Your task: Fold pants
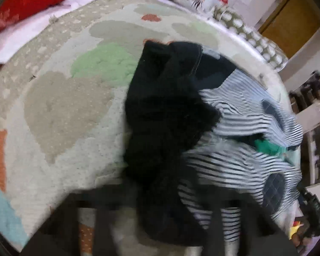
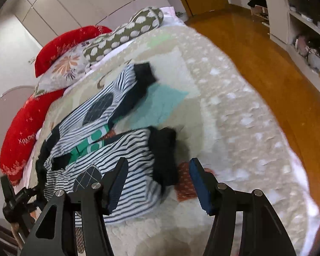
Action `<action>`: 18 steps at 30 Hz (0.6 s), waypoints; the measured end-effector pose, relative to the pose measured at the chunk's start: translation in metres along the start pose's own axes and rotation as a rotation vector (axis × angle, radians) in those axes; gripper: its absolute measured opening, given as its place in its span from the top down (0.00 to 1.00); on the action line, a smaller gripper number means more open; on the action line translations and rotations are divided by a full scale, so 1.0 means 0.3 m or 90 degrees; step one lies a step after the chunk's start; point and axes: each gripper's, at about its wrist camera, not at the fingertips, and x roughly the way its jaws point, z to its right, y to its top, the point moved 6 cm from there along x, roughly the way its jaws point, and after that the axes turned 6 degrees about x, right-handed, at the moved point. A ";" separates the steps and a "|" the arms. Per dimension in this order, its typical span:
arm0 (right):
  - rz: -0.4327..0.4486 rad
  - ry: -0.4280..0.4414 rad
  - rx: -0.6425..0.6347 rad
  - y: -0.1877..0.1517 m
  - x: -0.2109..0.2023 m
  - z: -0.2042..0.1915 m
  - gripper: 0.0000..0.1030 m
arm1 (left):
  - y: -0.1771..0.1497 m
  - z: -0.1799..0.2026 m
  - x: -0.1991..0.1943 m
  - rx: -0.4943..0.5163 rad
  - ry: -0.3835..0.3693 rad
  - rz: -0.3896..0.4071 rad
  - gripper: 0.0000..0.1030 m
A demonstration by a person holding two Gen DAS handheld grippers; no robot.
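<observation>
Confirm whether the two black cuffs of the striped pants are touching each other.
Apart. The right wrist view shows the far cuff and near cuff separated by bare blanket.

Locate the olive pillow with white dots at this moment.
In the right wrist view the olive pillow with white dots lies at the far end of the bed, upper centre, beside the floral pillow and red pillows, beyond the striped pants.

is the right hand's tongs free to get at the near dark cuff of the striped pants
Probably yes: the right tongs stand open just above the near dark cuff, with nothing lying over it.
</observation>
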 end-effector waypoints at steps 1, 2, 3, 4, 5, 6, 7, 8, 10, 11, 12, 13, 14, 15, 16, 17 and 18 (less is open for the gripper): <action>-0.008 -0.010 -0.003 -0.010 0.024 -0.006 0.55 | -0.001 -0.004 -0.012 -0.006 -0.002 0.004 0.82; -0.018 -0.021 -0.004 -0.017 0.047 -0.010 0.86 | -0.003 -0.010 -0.026 -0.006 -0.001 0.007 0.83; -0.037 -0.025 -0.002 -0.026 0.068 -0.010 0.87 | -0.006 -0.019 -0.052 -0.008 -0.002 0.016 0.83; -0.037 -0.023 0.005 -0.027 0.069 -0.009 0.87 | -0.011 -0.026 -0.065 -0.009 -0.002 0.020 0.83; -0.035 -0.016 0.009 -0.031 0.061 -0.012 0.88 | -0.020 -0.040 -0.088 -0.012 0.002 0.024 0.83; -0.039 -0.007 0.010 -0.036 0.053 -0.017 0.88 | -0.027 -0.048 -0.104 -0.014 0.002 0.028 0.83; -0.044 0.003 0.009 -0.046 0.044 -0.022 0.88 | -0.035 -0.059 -0.121 -0.016 0.004 0.031 0.83; -0.049 0.012 0.005 -0.061 0.031 -0.030 0.88 | -0.044 -0.071 -0.137 -0.017 0.005 0.034 0.83; -0.058 0.028 -0.003 -0.089 0.010 -0.049 0.88 | -0.064 -0.094 -0.171 -0.028 -0.004 0.034 0.83; -0.063 0.040 -0.004 -0.109 -0.006 -0.058 0.88 | -0.081 -0.109 -0.192 -0.035 -0.012 0.033 0.83; -0.067 0.051 -0.004 -0.128 -0.022 -0.068 0.88 | -0.096 -0.121 -0.210 -0.041 -0.018 0.033 0.83; -0.071 0.065 -0.007 -0.150 -0.041 -0.079 0.88 | -0.108 -0.127 -0.221 -0.042 -0.020 0.034 0.83; -0.073 0.075 -0.009 -0.168 -0.060 -0.086 0.88 | -0.128 -0.147 -0.241 -0.044 -0.020 0.039 0.83; -0.074 0.084 -0.012 -0.189 -0.075 -0.091 0.88 | -0.141 -0.165 -0.250 -0.049 -0.014 0.044 0.83; -0.078 0.092 -0.014 -0.213 -0.091 -0.097 0.88 | -0.150 -0.179 -0.251 -0.053 -0.008 0.046 0.82; -0.082 0.098 -0.016 -0.236 -0.099 -0.100 0.88 | -0.162 -0.208 -0.243 -0.060 0.000 0.043 0.82; -0.085 0.101 -0.023 -0.255 -0.101 -0.103 0.88 | -0.171 -0.229 -0.226 -0.069 -0.001 0.033 0.79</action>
